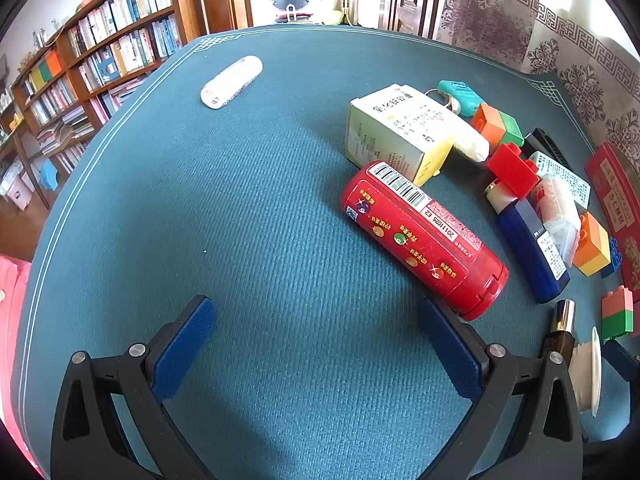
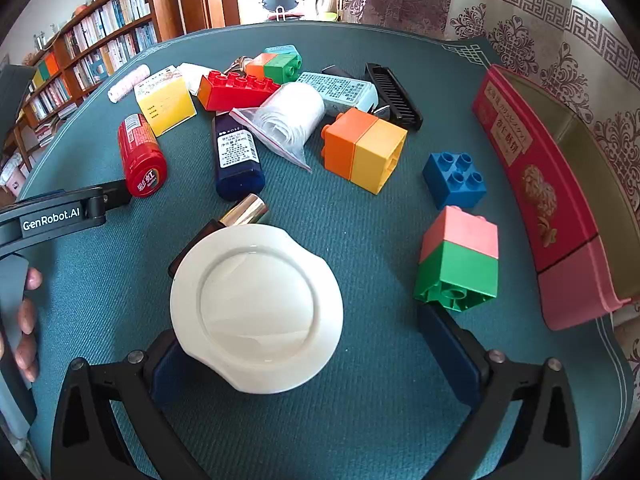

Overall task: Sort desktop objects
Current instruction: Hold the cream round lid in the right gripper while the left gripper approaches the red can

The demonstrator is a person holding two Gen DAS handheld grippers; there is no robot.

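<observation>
Both tongs stand released and empty over the table [image 2: 380, 432]. The right tongs [image 2: 320, 356] straddle the white lid [image 2: 256, 312] near the table's near edge, one pad touching or just behind its rim. The left tongs [image 1: 316, 344] hover over bare cloth beside the red canister [image 1: 424, 236]. To sort well, centre the lid between the pads before closing, then carry it towards the red box [image 2: 532, 176] at the right edge.

This is a room in a home, probably a study or living room. At the upper left stands a wooden bookshelf [image 1: 92, 64] full of books, patterned curtains [image 2: 540, 28] hang at the upper right, and a green table mat [image 1: 240, 220] fills the middle.
</observation>
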